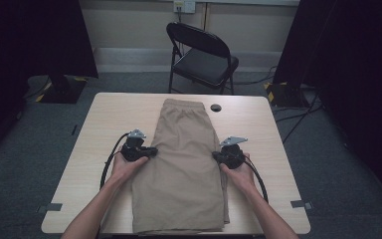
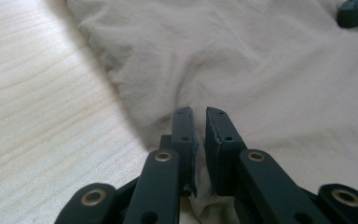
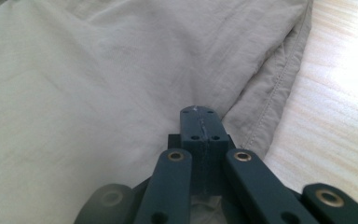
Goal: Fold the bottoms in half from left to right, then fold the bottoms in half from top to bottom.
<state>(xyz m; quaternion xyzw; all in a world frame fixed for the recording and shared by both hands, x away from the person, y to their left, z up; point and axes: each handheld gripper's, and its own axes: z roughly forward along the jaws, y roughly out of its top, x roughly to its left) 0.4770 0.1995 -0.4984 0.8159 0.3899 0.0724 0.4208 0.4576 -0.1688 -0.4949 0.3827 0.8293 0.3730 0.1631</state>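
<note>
Two claws, one per hand, both at the khaki shorts (image 1: 184, 164). Right claw (image 3: 200, 122): jaws fully together, pinching a fold of fabric at the shorts' right edge, w/ the stitched hem (image 3: 279, 88) just beside the tips on the worktop side; cloth bunches up under the jaw roots. Left claw (image 2: 199, 122): jaws narrow, a thin slit between them, clamped on a fold at the shorts' left edge, fabric showing between the jaw roots. No earlier pic to compare.

In the high view the left claw (image 1: 149, 151) sits on the shorts' left edge and the right claw (image 1: 218, 156) on the right edge, roughly level w/ each other, about mid-length of the garment. Shorts lie flat along the middle of the pale wood worktop (image 1: 104, 129), waistband at the far end, leg hems at the near edge. Small round black thing (image 1: 215, 107) just right of the waistband, on the worktop. Black folding chair (image 1: 201, 55) beyond the waistband end, off the worktop.
</note>
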